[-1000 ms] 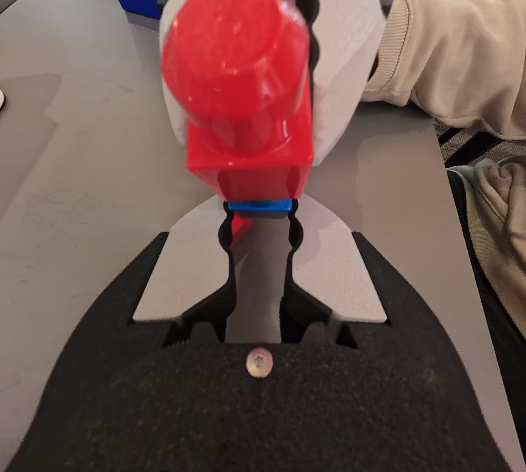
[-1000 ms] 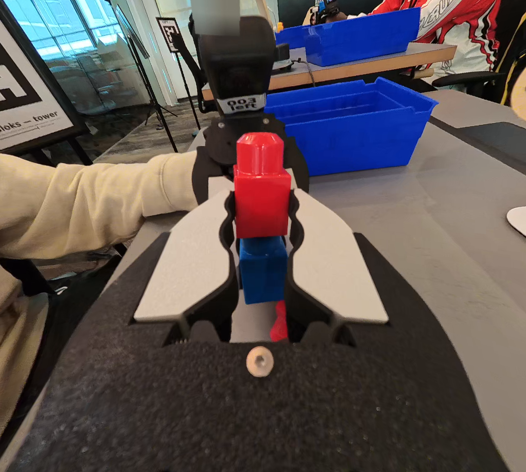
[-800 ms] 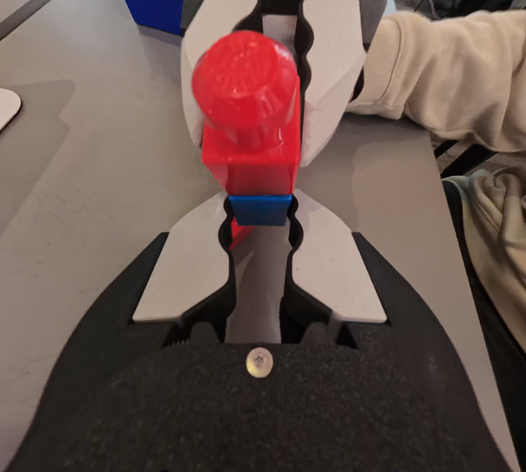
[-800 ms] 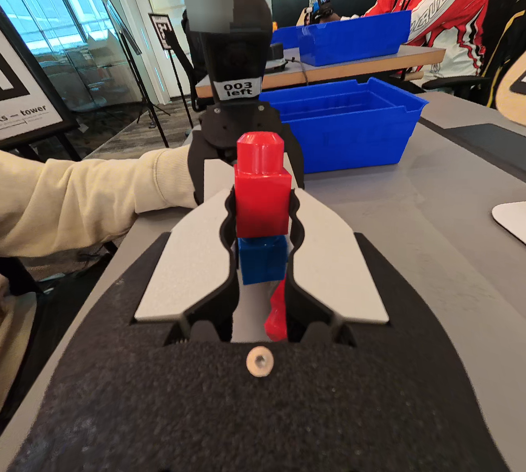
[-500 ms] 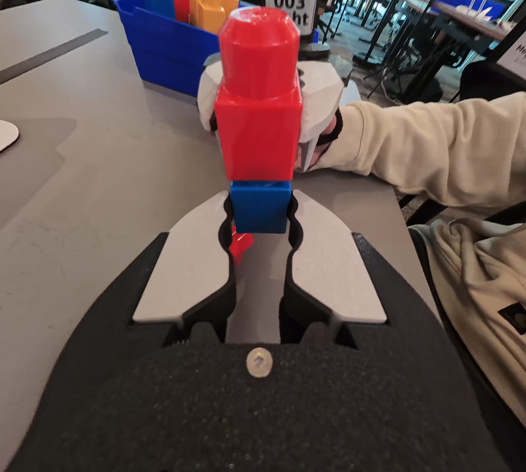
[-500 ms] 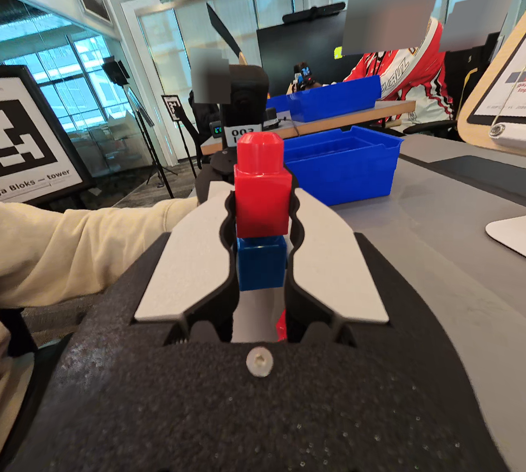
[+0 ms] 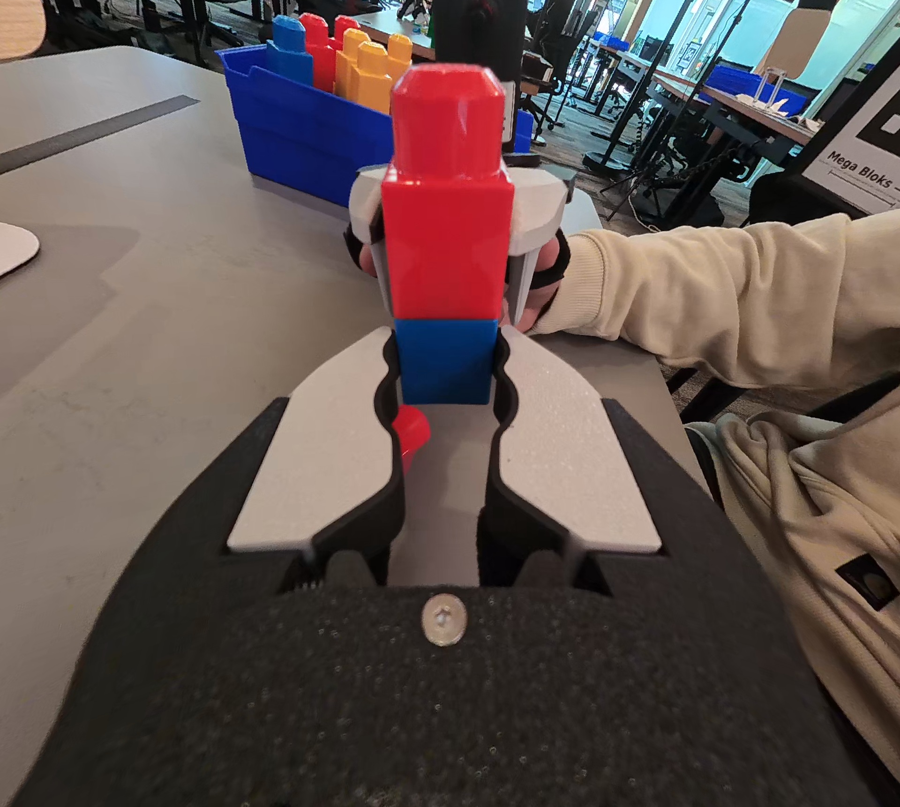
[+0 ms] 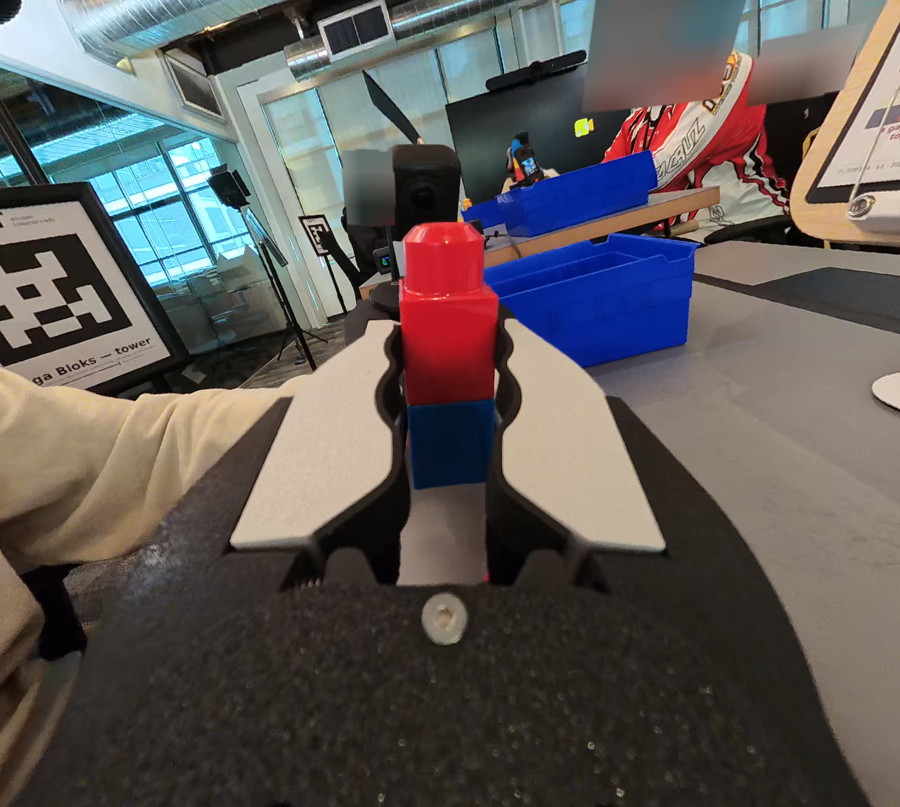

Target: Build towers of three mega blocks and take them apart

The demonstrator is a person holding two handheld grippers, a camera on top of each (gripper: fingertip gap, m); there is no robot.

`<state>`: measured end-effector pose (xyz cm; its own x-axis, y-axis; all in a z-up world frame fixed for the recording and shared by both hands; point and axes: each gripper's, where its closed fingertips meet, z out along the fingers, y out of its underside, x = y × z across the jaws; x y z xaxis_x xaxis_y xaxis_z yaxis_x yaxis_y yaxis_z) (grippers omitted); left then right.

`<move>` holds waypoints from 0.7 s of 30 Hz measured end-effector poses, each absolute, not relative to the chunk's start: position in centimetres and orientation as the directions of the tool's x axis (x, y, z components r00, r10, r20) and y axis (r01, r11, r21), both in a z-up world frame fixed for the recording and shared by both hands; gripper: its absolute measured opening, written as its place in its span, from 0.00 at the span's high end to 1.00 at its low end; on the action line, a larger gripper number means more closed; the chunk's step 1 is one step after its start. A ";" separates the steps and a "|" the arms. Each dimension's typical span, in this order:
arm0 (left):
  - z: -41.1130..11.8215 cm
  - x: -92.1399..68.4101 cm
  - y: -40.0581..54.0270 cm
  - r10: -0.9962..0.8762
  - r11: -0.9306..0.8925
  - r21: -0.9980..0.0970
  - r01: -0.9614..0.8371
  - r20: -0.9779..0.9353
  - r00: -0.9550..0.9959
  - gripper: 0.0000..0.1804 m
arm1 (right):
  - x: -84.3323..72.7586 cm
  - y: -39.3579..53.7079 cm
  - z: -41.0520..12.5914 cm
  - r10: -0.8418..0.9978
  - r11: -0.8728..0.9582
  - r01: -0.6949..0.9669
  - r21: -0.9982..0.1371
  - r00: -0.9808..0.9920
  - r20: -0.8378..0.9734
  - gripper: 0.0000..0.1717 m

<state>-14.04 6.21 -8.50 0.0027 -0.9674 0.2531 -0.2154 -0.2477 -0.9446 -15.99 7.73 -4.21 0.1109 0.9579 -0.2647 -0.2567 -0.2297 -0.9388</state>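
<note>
On the grey worktop (image 7: 146, 345), far left in the left wrist view, a blue bin (image 7: 302, 141) stands stocked with blue, red and yellow blocks (image 7: 360, 63). Near the middle of that view, the left gripper (image 7: 445, 362) is closed part-way, its two pads pressed against the sides of the blue block (image 7: 444, 362), the lower piece of a two-block stack lifted off the worktop. A loose red block (image 7: 411, 430) lies on the worktop just below, partly hidden by the left finger. Above, the right gripper (image 8: 448, 345) clamps the red block (image 8: 445, 340) that tops the stack, pads tight on both flanks. To the right, cream sleeves (image 7: 706, 287) reach in. In the right wrist view an open blue bin (image 8: 613, 301) sits on the worktop, far right of the stack.
</note>
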 end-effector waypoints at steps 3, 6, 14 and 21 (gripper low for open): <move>-8.6 -14.0 6.1 -0.968 -0.242 -0.944 -0.224 0.249 -0.002 0.80 | -15.9 7.6 -4.3 0.961 -0.221 -0.250 -0.943 0.109 -0.254 0.79; -8.6 -14.0 6.0 -0.967 -0.245 -0.942 -0.228 0.253 -0.005 0.80 | -15.9 7.5 -4.4 0.961 -0.227 -0.248 -0.942 0.099 -0.257 0.79; -8.3 -14.1 5.8 -0.965 -0.249 -0.942 -0.225 0.260 -0.020 0.80 | -15.8 7.5 -4.0 0.956 -0.244 -0.285 -0.927 0.091 -0.279 0.79; -7.4 -14.6 5.8 -0.952 -0.288 -0.942 -0.171 0.301 -0.056 0.80 | -15.1 6.9 -4.2 0.962 -0.226 -0.248 -0.942 0.098 -0.256 0.76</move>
<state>-14.62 5.82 -7.38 -0.0558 -0.9519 0.3013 -0.1713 -0.2882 -0.9421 -15.12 6.94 -4.21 0.0977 0.9617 -0.2560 -0.2483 -0.2255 -0.9421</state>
